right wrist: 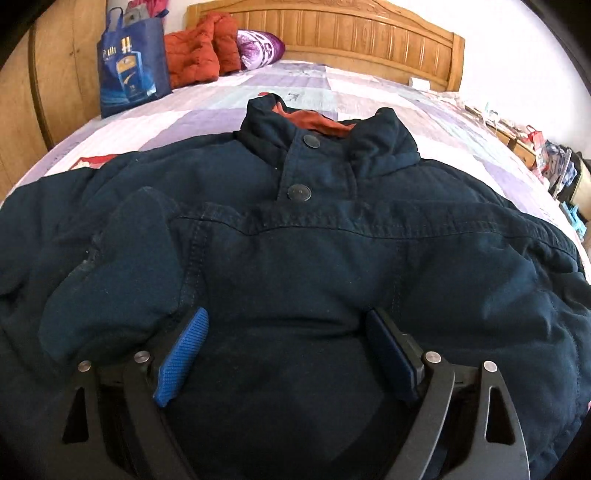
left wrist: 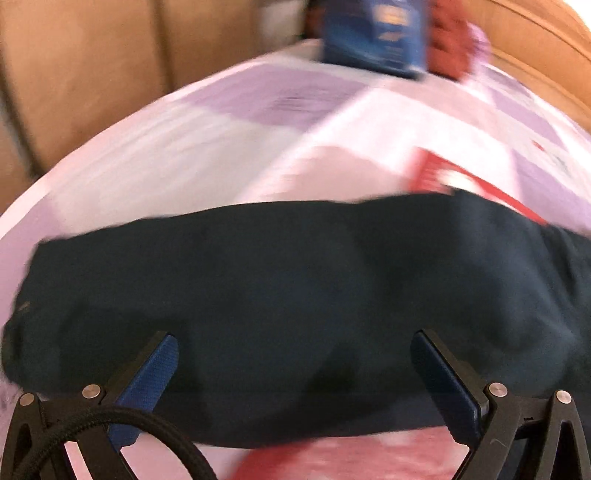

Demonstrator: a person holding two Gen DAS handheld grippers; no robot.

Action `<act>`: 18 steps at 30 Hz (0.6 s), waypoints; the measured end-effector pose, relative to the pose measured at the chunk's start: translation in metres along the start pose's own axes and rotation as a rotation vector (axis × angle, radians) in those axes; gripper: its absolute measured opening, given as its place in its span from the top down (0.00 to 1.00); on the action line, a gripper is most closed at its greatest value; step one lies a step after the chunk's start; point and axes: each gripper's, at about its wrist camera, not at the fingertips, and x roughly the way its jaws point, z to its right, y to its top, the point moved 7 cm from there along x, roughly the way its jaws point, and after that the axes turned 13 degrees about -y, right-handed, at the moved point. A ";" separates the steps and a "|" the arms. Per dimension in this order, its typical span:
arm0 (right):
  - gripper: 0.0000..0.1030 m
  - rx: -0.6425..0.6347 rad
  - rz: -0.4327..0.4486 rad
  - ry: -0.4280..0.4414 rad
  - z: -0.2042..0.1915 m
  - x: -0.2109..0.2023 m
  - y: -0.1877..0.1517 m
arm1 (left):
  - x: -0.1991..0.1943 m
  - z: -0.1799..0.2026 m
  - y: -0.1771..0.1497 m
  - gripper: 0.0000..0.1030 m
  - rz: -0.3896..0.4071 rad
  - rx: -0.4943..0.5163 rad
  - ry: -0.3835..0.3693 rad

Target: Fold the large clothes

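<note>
Two grippers, both with jaws apart and nothing clamped. Your right gripper [right wrist: 288, 328] hangs over the navy jacket [right wrist: 314, 258], which lies spread front-up on the bed [right wrist: 207, 107] directly beneath and ahead of it, collar [right wrist: 325, 129] at the far end. Your left gripper [left wrist: 295, 350] hovers above a blurred dark stretch of the same jacket [left wrist: 295, 288]. Beyond the collar, a blue bag [right wrist: 129, 74] and an orange quilted garment [right wrist: 195, 55] sit near the wooden headboard [right wrist: 332, 33].

Jacket [right wrist: 295, 258] lies on bed [right wrist: 207, 107], bag [right wrist: 129, 70] behind.
</note>
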 end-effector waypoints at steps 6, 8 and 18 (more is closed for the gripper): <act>0.12 -0.003 0.009 -0.024 0.000 0.002 -0.001 | 0.004 -0.101 -0.026 0.00 -0.028 -0.124 0.187; 0.12 -0.004 0.009 -0.027 0.001 0.003 -0.001 | 0.002 -0.136 -0.038 0.00 -0.034 -0.174 0.218; 0.12 -0.007 0.011 -0.037 0.001 0.003 -0.002 | -0.018 -0.115 -0.047 0.00 0.024 -0.234 -0.072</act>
